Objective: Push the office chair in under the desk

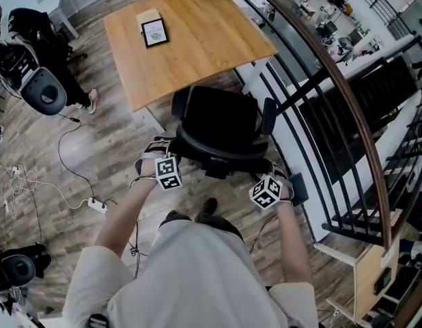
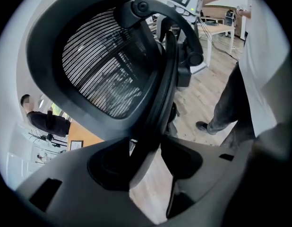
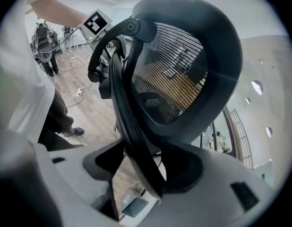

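Backrest rim of the black office chair [image 1: 221, 125] passes between the jaws of both claws. The left claw [image 2: 148, 148] is clamped on one side of the rim and the right claw [image 3: 141, 155] on the other, each spread wide around the thick frame. In the head view the chair sits mid-frame, its front at the near edge of the wooden bench [image 1: 197, 46] above it, seat not yet under.

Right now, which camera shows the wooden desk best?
The head view: the whole desk top shows from above. The left gripper view catches only an orange sliver beside the chair back; the right gripper view seems to glimpse wood through the mesh.
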